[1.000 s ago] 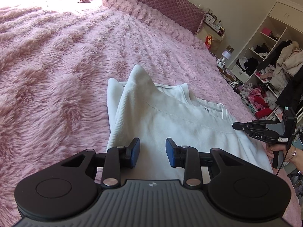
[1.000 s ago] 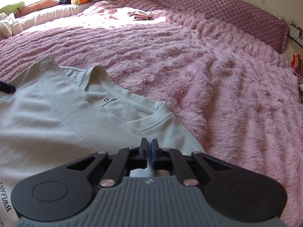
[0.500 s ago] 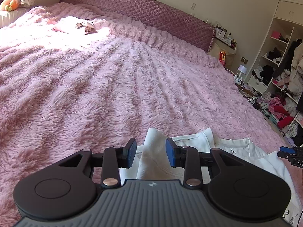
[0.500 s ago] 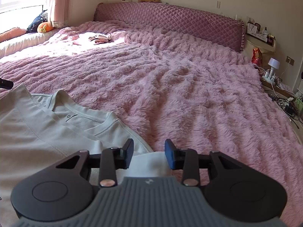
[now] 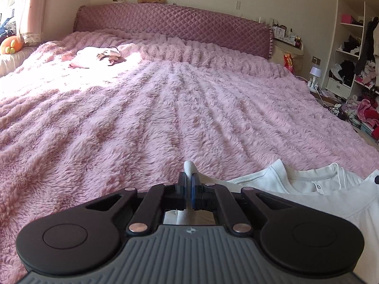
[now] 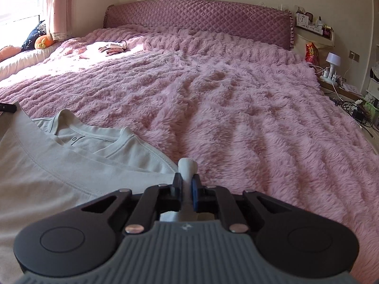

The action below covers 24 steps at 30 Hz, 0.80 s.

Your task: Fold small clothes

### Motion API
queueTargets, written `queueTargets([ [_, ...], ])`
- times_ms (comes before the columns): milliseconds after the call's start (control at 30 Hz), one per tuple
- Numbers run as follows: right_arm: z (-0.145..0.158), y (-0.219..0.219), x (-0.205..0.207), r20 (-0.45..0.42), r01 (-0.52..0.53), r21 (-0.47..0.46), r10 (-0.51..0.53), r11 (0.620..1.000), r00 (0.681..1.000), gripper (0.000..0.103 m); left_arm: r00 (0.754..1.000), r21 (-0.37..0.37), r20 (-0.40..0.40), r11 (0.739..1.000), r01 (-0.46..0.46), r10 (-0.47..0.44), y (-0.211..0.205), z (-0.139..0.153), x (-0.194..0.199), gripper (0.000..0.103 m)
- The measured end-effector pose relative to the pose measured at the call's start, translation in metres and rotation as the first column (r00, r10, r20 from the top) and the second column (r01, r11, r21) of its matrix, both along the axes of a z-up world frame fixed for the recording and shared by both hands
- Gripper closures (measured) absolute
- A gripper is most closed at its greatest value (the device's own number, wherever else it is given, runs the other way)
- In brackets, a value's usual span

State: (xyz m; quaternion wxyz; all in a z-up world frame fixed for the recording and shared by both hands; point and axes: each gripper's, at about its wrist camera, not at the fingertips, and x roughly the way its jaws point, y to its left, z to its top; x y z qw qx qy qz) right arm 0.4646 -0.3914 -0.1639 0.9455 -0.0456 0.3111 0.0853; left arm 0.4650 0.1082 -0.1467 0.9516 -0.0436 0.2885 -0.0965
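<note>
1. Shirt [image 5: 308, 203] spread at near edge of bed [image 5: 165, 118], collar toward headboard [image 5: 175, 23]; lower part already brought up over chest. Lies in right half of left view, left half of right view.
2. Left claw [image 5: 188, 184] just closed, clamped on a bunched white corner of shirt poking up between blue pads. Right claw [image 6: 187, 187] likewise just closed, clamped on opposite corner [image 6: 188, 165].
3. Biggest risk, judged: uneven fold. Caused by one claw travelling further or higher than the other, so hem lands skewed across collar [image 5: 317, 179].
4. Next risk: drag on fluffy blanket. Pile likely grips cotton, so underlying layer could creep and wrinkle if corners are pulled low instead of lifted.
5. Smaller risk: slip. Only a thin pinch of fabric held in each claw; a sharp tug could free a corner and drop the flap.
6. Least risk: snagging blanket fibres in pads along with cloth; cannot tell from here whether any are caught.
7. Room for moving: wide bare blanket ahead up to headboard; only a small pile of clothes [image 5: 97, 56] far off near window side, well apart.
8. Edges: right bed edge drops to cluttered floor with lamp [image 6: 332, 62] and cables; near edge hidden under both claws, so little margin toward person.
</note>
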Motion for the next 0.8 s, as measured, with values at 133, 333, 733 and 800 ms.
queueTargets([
  [133,-0.011,0.001,0.004,-0.026,0.038,-0.015,-0.038,0.999,0.999,0.101,0.997,0.058,-0.083,0.998,0.002,0.003,-0.006,-0.018,0.014,0.1],
  [333,-0.025,0.005,0.008,-0.059,0.068,-0.052,-0.071,0.996,0.996,0.097,0.989,0.105,-0.147,0.994,-0.001,0.017,-0.011,-0.029,0.025,0.095],
  [733,0.062,0.078,-0.078,0.086,0.05,-0.01,-0.049,0.999,0.995,0.054,0.989,-0.014,-0.144,1.0,0.018,-0.02,0.05,0.023,-0.03,0.068],
  [800,0.069,0.109,-0.098,0.07,-0.007,-0.002,0.008,1.0,0.998,0.052,0.987,-0.047,-0.152,0.998,0.049,-0.056,0.057,0.026,-0.047,0.068],
])
